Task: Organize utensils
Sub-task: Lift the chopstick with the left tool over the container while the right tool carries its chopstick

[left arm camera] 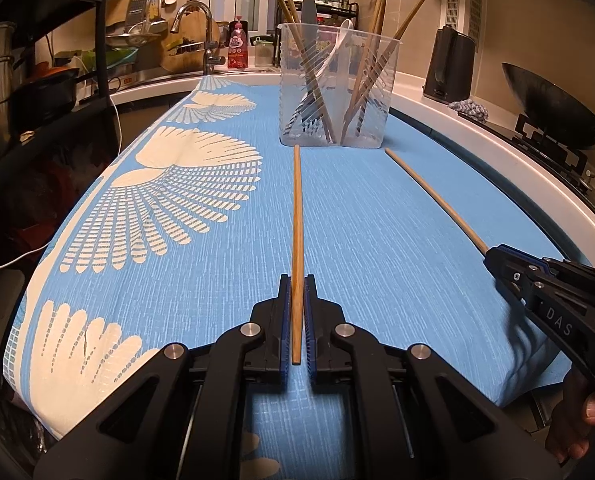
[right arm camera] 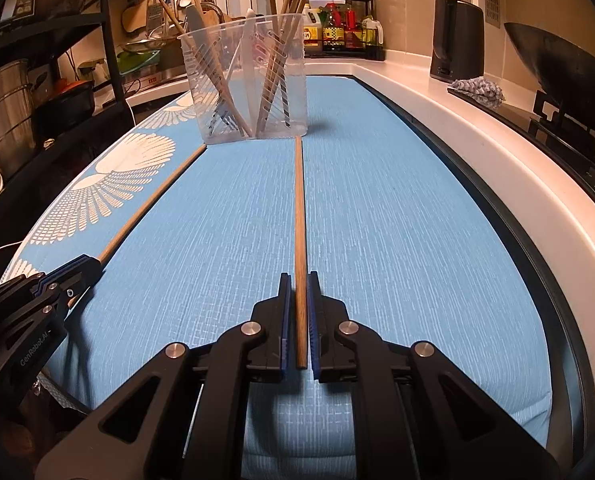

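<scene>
Two wooden chopsticks lie on a blue patterned cloth (left arm camera: 361,216), pointing at a clear plastic cup (left arm camera: 337,84) that holds several chopsticks and a white spoon. My left gripper (left arm camera: 296,280) is closed around the near end of the left chopstick (left arm camera: 297,216). My right gripper (right arm camera: 300,278) is closed around the near end of the right chopstick (right arm camera: 300,208). Each gripper shows in the other view: the right gripper (left arm camera: 497,254) on its chopstick (left arm camera: 437,196), the left gripper (right arm camera: 85,264) on its chopstick (right arm camera: 153,208). The cup (right arm camera: 245,80) stands at the far end.
A white counter edge (right arm camera: 477,128) runs along the right, with a black kettle (right arm camera: 455,38), a grey rag (right arm camera: 479,88) and a wok (left arm camera: 553,104) on a stove. A sink tap (left arm camera: 201,28) and a black rack (right arm camera: 57,60) stand at the left.
</scene>
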`<state>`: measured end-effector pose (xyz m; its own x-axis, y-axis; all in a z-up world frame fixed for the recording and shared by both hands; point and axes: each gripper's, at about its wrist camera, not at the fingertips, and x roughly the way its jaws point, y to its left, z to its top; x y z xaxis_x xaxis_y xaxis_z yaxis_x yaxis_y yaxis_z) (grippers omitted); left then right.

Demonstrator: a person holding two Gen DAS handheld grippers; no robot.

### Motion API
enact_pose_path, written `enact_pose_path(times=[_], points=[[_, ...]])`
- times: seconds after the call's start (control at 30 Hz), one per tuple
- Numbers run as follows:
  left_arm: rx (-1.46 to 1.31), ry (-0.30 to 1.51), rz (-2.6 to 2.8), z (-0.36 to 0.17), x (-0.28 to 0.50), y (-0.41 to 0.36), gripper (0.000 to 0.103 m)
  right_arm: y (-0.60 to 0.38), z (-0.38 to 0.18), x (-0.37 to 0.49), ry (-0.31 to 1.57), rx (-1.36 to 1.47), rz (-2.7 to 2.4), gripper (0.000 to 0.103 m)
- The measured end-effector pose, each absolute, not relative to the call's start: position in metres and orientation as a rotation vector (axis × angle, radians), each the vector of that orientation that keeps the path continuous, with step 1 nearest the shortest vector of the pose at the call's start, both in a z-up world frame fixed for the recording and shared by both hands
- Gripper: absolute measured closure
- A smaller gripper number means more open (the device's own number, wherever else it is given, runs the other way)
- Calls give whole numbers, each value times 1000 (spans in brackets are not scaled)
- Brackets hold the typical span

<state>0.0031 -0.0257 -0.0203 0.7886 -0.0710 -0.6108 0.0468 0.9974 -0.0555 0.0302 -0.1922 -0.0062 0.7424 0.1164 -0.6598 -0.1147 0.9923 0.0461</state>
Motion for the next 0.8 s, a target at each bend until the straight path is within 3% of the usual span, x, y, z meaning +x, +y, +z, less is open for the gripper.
enact_pose_path(times=[0.8], points=[[-15,629,-56,-22,6,-30,96,-192,-6,30,716,-9,127,94]])
